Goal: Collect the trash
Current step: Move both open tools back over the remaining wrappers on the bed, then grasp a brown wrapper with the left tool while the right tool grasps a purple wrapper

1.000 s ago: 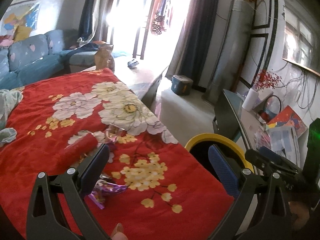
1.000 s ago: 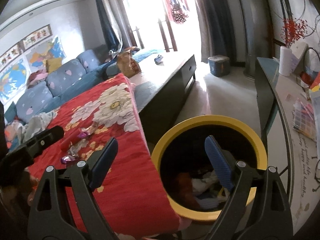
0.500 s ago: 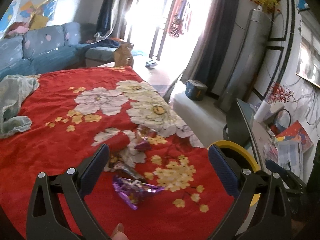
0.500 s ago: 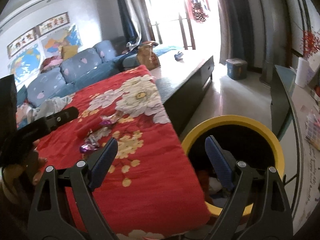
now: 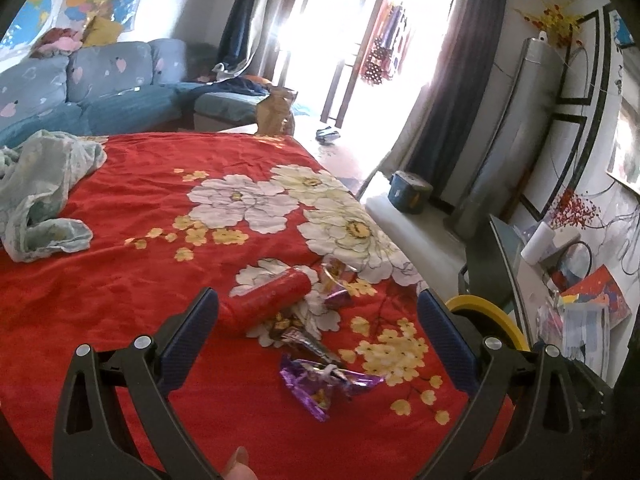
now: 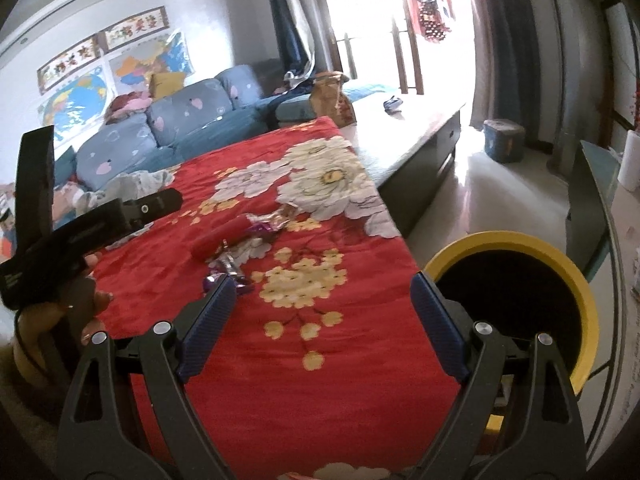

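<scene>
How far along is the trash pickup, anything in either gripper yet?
Nothing in hand: the left gripper and right gripper are both open and empty. Done: cannot tell, the yellow bin looks dark inside. Left on the red cloth: the purple wrapper, the red tube and small wrappers beside it.

Two wrist views angled down along open fingers, sharing red floral cloth [image 5: 120,280] and yellow-rimmed bin [image 6: 560,256].
</scene>
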{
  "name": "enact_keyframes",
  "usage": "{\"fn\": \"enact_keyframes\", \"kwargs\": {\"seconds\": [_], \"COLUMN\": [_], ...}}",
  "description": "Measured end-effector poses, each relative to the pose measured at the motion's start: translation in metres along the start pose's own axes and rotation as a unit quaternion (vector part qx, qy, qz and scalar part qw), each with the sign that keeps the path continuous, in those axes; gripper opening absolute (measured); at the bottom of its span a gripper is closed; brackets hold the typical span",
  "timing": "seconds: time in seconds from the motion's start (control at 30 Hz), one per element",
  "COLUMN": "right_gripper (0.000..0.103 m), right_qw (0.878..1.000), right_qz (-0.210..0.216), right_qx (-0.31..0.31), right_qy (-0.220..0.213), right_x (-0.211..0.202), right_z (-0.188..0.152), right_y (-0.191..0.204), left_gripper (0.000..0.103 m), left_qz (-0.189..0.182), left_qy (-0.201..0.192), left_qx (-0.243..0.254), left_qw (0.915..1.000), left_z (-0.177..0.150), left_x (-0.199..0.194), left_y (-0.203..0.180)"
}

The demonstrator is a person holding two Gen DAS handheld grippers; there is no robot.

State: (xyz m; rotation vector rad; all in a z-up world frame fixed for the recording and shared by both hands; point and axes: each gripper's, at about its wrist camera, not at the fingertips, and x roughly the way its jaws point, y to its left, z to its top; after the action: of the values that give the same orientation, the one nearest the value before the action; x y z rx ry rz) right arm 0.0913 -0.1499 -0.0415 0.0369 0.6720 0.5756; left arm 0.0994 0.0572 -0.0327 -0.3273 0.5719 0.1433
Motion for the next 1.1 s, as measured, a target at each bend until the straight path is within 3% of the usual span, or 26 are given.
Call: {"fn": "enact_keyframes", "kwargs": {"seconds": [0.33, 0.4, 0.73, 0.8, 1.03, 1.1], "right_gripper": [0.077, 0.070, 0.047, 0.040, 0.029, 0.020], "right_qw": [0.998, 0.996, 0.991, 0.989, 0.984, 0.983], "right_qz": [0.034, 0.051, 0.080, 0.085, 0.101, 0.100], "right_qx": [-0.049, -0.054, -0.089, -0.098, -0.126, -0.131], "right_qy": [0.026, 0.040, 0.063, 0.065, 0.080, 0.086], "right_x": [0.022, 0.031, 0.057, 0.061, 0.074, 0.079], "right_z": [-0.001, -0.002, -0.007, -0.007, -0.009, -0.011], "right_y": [0.035, 0.041, 0.062, 0.066, 0.079, 0.080], "left_gripper": [0.093, 0.082, 0.052, 0.048, 0.045, 0.045], "left_qz": [0.015, 0.012, -0.030, -0.038, -0.060, -0.062], "left_qy": [0.020, 0.028, 0.087, 0.092, 0.112, 0.118], "left_qx": [-0.033, -0.042, -0.075, -0.077, -0.074, -0.072], "left_qw": [0.9991, 0.9987, 0.9929, 0.9920, 0.9892, 0.9885], "left_z": [-0.001, -0.004, -0.016, -0.016, -0.018, -0.019], "left_x": [0.004, 0.006, 0.029, 0.033, 0.049, 0.054], "left_y": [0.036, 0.043, 0.059, 0.057, 0.050, 0.048]}}
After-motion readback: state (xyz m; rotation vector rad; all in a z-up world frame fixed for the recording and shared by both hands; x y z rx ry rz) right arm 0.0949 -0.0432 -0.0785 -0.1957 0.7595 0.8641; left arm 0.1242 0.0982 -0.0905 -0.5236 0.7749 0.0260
